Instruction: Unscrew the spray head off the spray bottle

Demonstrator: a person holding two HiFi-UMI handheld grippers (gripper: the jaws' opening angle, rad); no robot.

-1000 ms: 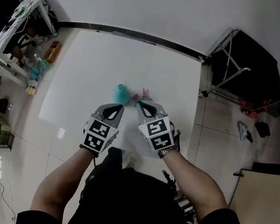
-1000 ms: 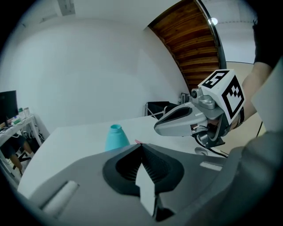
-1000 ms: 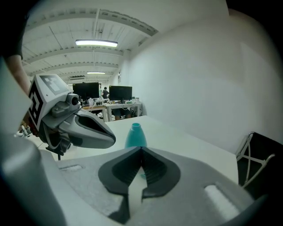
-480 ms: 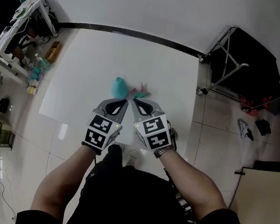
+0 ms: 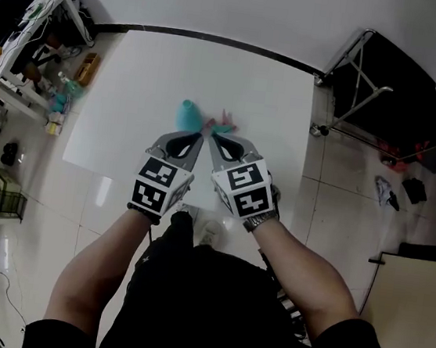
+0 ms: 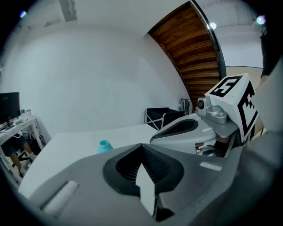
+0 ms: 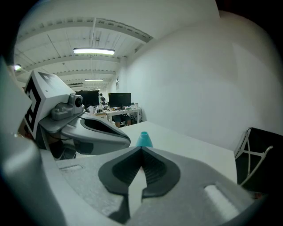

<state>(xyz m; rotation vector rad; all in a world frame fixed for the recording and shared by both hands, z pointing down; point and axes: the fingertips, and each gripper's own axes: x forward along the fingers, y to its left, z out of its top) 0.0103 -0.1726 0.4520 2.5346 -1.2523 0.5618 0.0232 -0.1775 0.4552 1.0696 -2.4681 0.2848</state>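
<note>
A teal spray bottle (image 5: pixel 186 116) stands on the white table (image 5: pixel 151 74) with its neck bare. Its neck also shows in the left gripper view (image 6: pixel 104 146) and in the right gripper view (image 7: pixel 143 139). A pink and teal spray head (image 5: pixel 224 123) lies on the table just right of the bottle. My left gripper (image 5: pixel 199 138) and right gripper (image 5: pixel 210 139) hover side by side above the table's near half, just short of both objects. Both are shut with nothing between the jaws. Each gripper appears in the other's view: the right gripper (image 6: pixel 185 127), the left gripper (image 7: pixel 99 130).
A black folding stand (image 5: pixel 379 79) sits on the floor to the table's right. A cluttered desk and shelves (image 5: pixel 37 45) line the left side. A white wall runs behind the table's far edge.
Both grippers have lifted a little and drawn closer together, tips now almost meeting. The bottle and spray head stay where they were on the table.
</note>
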